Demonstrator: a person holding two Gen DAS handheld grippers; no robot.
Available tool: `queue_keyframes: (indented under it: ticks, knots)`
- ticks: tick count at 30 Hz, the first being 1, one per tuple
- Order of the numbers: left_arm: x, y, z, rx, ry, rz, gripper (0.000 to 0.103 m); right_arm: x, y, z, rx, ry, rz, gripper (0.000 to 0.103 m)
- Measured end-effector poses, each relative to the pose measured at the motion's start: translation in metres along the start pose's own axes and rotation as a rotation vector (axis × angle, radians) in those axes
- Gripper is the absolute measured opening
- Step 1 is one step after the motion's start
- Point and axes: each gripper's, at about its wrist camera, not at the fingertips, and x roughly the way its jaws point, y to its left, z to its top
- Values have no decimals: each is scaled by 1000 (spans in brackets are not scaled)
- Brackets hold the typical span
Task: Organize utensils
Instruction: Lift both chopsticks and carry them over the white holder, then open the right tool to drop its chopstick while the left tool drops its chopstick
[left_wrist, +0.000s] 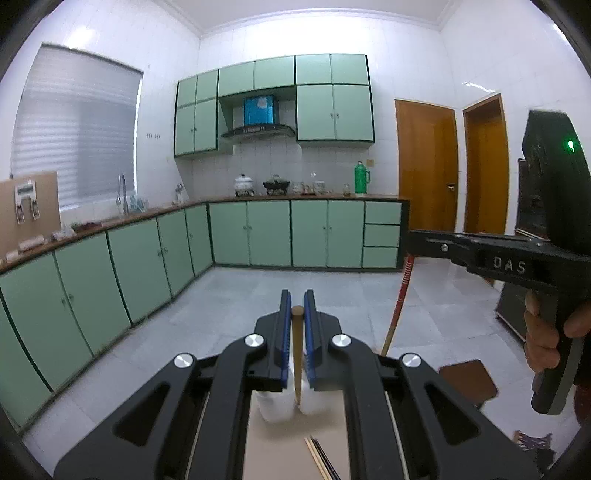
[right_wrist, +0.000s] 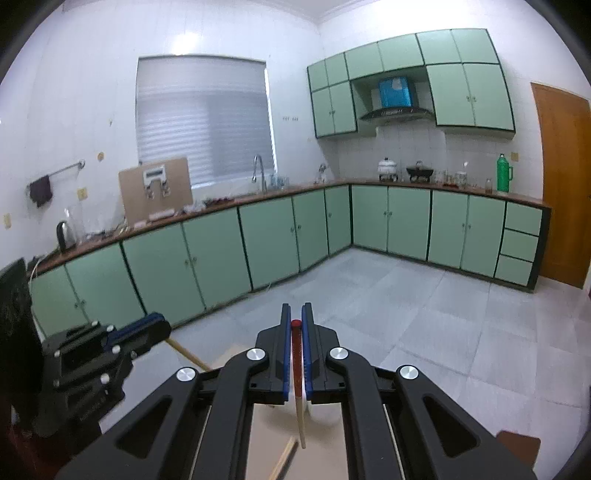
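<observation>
A: Left gripper, left wrist view; jaws drawn narrow on a plain wooden chopstick, which stands nearly upright between the blue pads; its blunt top shows just above the fingertips, its shaft running down toward a white holder on the tan board. Whether the tip is inside the holder cannot be told.

B: Right gripper, right wrist view; jaws likewise closed tight on a red-topped chopstick; red cap level with the fingertips, pale lower end hanging free above the board; seen from the left camera, the same stick slants down from the right gripper.

A: Handling, by judgement: each stick is light, stiff and slender; smooth enough to pivot or slip between flat pads when held at one point near the top.

B: A grip lower on the shaft would likely steady it; the free end will swing with any tilt.

A: Loose chopsticks lie flat on the board, near the holder; they remain to be sorted.
</observation>
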Motion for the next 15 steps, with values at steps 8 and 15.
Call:
queue_keyframes:
  ticks: [8,15]
  knots:
    - [63,-2,16,24,-14,47,6,58,-15,17,22,-50,-82,5]
    - [119,8,-13,-20,62,48,6,109,-27,-12,49,18,-115,5]
